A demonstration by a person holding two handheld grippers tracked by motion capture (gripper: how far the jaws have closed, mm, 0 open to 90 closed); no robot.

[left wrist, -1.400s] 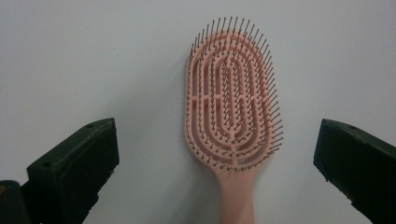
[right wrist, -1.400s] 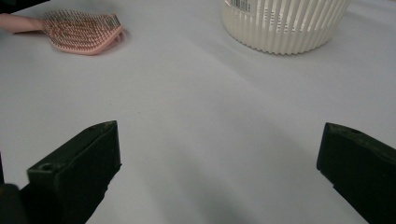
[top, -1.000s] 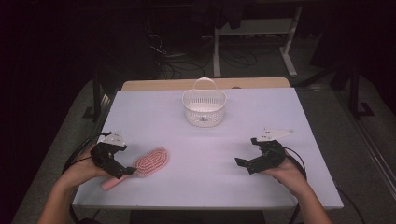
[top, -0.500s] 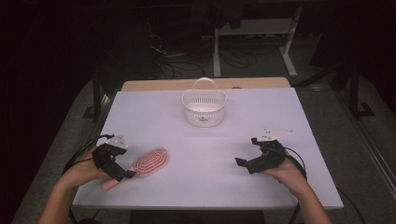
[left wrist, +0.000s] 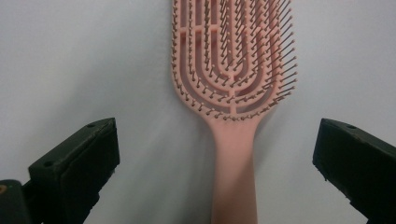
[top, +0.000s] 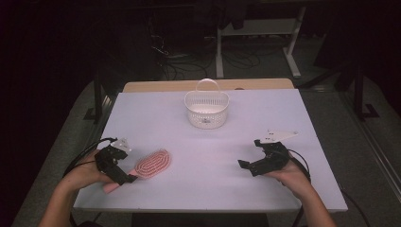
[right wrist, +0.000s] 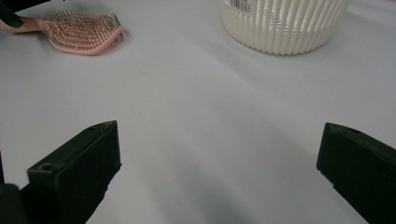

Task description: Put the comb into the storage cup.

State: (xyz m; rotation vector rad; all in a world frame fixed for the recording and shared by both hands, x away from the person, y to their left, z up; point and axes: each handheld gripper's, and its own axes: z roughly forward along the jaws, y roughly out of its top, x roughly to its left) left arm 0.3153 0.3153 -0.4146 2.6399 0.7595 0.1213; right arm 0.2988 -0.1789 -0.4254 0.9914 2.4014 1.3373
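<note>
My left gripper has its fingers spread wide astride the handle of the pink hairbrush lying bristles-up on the counter, so I should lower squarely, centre the handle, then pinch firmly before lifting.

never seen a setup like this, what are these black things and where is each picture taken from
A person sits at a white table holding a hand-held gripper in each hand: the left gripper and the right gripper. One picture looks down from above. The other two come from small cameras riding on the grippers, so the black blocks at their bottom edges are the open jaws. On the table lie a pink hairbrush, bristles up, and a white basket. The left gripper's jaws straddle the brush handle without closing on it; nothing is held.
</note>
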